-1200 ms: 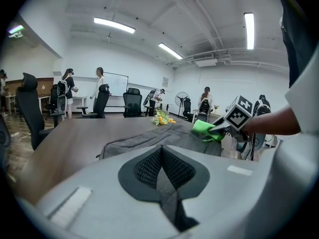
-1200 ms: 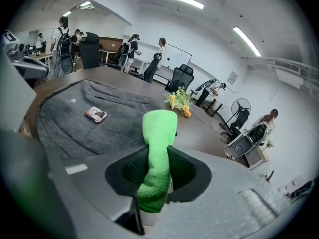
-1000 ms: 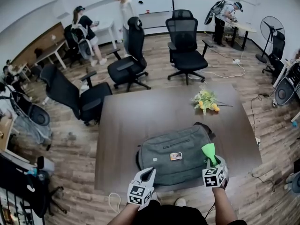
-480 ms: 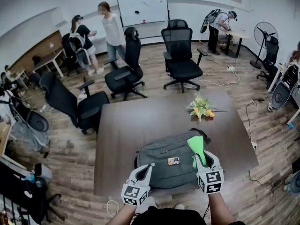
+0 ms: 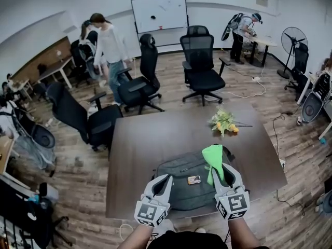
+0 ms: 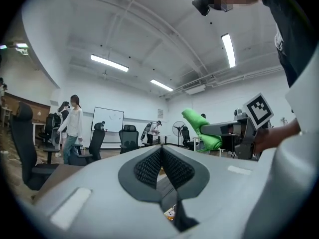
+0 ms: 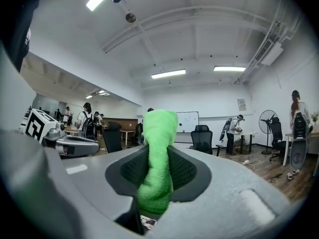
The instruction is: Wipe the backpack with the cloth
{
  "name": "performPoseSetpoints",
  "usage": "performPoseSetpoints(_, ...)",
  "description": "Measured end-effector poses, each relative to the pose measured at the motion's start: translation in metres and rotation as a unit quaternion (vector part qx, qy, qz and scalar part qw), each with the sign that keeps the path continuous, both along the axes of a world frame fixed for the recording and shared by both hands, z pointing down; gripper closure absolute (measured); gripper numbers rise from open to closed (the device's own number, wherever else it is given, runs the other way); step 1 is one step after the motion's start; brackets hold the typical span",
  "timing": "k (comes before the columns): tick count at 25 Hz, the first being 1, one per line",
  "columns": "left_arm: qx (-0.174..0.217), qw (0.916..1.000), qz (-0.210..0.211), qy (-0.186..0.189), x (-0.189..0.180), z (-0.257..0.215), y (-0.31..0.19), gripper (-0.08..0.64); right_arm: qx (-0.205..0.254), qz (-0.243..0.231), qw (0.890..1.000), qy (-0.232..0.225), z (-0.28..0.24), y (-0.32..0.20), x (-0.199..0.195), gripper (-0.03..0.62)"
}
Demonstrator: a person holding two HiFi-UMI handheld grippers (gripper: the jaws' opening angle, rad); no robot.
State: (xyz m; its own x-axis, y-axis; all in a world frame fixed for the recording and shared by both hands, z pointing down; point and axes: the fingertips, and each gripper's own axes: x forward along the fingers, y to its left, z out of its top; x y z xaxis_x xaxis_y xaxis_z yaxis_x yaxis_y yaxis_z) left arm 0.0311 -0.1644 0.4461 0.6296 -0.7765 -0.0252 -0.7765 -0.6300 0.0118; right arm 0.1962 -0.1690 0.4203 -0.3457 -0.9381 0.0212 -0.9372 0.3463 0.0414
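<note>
A grey backpack [image 5: 184, 183] lies flat on the brown table [image 5: 155, 134] near its front edge, with a small tag [image 5: 194, 179] on top. My right gripper [image 5: 222, 171] is raised above the backpack's right part, shut on a bright green cloth [image 5: 212, 157] that sticks up between the jaws [image 7: 158, 153]. My left gripper [image 5: 165, 182] hovers over the backpack's left front, jaws pressed together with nothing in them [image 6: 162, 166]. The cloth [image 6: 199, 128] and right gripper also show in the left gripper view.
A bunch of yellow flowers [image 5: 224, 121] lies on the table behind the backpack. Black office chairs [image 5: 199, 69] stand beyond the table and to its left [image 5: 88, 113]. A person [image 5: 109, 48] walks at the back left; another stands at a desk far right [image 5: 243, 30]. A whiteboard [image 5: 158, 13] hangs on the far wall.
Both grippers have risen and tilted forward. The right one carried the green cloth up and inward over the backpack. The person at the back walked left.
</note>
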Motion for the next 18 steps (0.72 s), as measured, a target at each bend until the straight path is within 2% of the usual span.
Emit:
performPoseSetpoints(5,0.006,0.9999,0.011,0.007,0.011,-0.005,-0.001,0.541,-0.019,0.023,0.999,0.035,0.011,-0.001,0.005,0.503)
performPoseSetpoints(18,0.009,0.9996,0.026,0.004,0.023,-0.003,-0.006,0.541,-0.014,0.033,0.999,0.03,0.014,-0.003,0.014,0.503)
